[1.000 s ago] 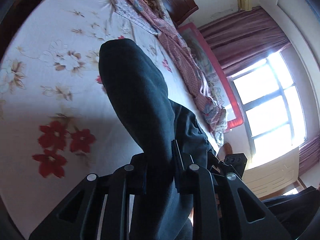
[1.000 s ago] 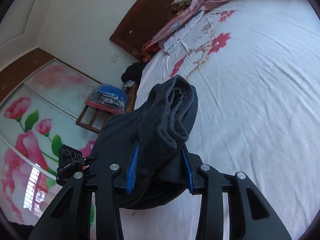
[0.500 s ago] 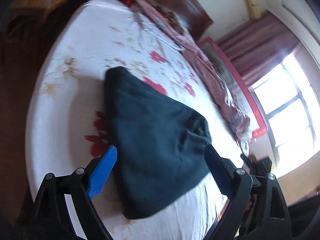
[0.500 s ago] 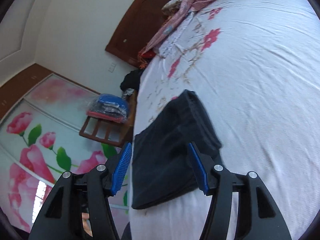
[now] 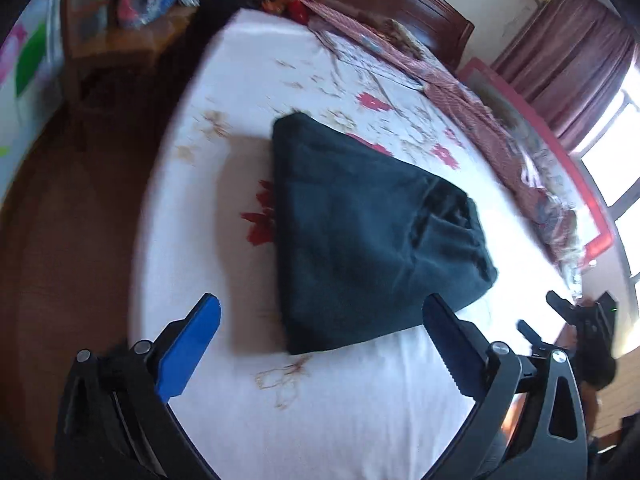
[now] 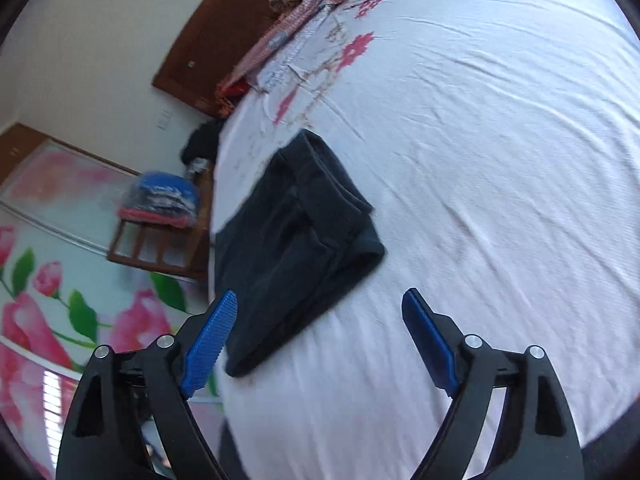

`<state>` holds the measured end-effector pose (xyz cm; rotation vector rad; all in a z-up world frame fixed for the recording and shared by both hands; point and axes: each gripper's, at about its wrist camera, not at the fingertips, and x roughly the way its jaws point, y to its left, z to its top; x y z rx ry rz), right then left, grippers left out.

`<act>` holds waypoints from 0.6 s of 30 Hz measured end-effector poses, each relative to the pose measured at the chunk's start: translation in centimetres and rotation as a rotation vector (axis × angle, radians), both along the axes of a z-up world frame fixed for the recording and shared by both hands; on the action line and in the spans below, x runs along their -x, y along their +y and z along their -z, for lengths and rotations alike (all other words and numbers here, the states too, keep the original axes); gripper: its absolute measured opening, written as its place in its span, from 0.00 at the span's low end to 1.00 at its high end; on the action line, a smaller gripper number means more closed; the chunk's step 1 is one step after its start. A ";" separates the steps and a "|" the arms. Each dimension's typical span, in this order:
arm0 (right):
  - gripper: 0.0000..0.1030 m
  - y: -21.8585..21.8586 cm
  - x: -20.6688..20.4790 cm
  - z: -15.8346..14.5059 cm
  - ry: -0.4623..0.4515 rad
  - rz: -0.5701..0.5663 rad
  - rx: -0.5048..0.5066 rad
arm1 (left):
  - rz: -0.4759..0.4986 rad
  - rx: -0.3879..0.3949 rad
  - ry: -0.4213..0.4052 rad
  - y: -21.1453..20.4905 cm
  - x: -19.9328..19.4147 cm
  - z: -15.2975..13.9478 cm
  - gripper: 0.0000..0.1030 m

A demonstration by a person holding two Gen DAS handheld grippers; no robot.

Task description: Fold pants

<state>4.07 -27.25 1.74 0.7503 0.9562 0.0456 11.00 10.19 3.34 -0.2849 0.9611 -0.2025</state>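
White sheets with red and pink flowers cover the bed (image 5: 360,420) in front of me. On the bed lie the dark pants (image 5: 368,232), folded into a thick flat pile near the edge of the bed, with nothing touching them. My left gripper (image 5: 320,328) is wide apart, its blue fingers (image 5: 188,348) hanging in the air just in front of the pants and holding nothing. My right gripper (image 6: 320,332) is wide apart too, and it is empty, with one blue finger (image 6: 210,344) just beside the near corner of the pants (image 6: 292,240). A pink checked blanket (image 5: 460,96) lies bunched along the far side of the bed. Beside the bed stands a wooden chair (image 6: 160,244) with a bag of blue and red clothes (image 6: 164,200) on it. Behind it the wall has big pink flowers (image 6: 36,320) painted on it. A dark red curtain (image 5: 568,52) hangs by the bright window.
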 end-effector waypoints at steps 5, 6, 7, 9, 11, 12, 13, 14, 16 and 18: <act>0.83 3.5 3.6 2.6 0.120 -0.055 0.175 | -0.042 -0.196 0.062 -0.1 4.6 0.4 0.98; 0.83 4.2 3.8 3.0 0.140 -0.073 0.203 | -0.050 -0.212 0.089 -0.4 5.3 1.2 0.98; 0.83 5.1 4.2 3.3 0.150 -0.090 0.239 | -0.049 -0.216 0.112 -0.4 6.0 1.9 0.98; 0.83 6.6 4.5 3.4 0.152 -0.134 0.305 | -0.048 -0.204 0.146 -1.3 6.9 3.3 0.98; 0.83 8.4 4.3 2.9 0.110 -0.195 0.383 | -0.059 -0.196 0.176 -1.7 7.9 4.3 0.98; 0.83 9.4 4.3 2.4 0.071 -0.227 0.429 | -0.058 -0.186 0.186 -1.8 8.2 4.8 0.98; 0.83 10.2 4.2 2.1 0.030 -0.263 0.466 | -0.052 -0.188 0.202 -2.0 8.5 5.0 0.98; 0.83 10.8 4.1 1.9 0.005 -0.287 0.481 | -0.053 -0.193 0.211 -2.1 8.3 5.3 0.98; 0.83 11.8 3.2 1.7 -0.033 -0.347 0.480 | -0.074 -0.192 0.209 -2.5 8.4 5.5 0.98; 0.83 12.7 1.7 1.4 -0.057 -0.406 0.529 | -0.106 -0.145 0.195 -2.6 8.5 5.4 0.98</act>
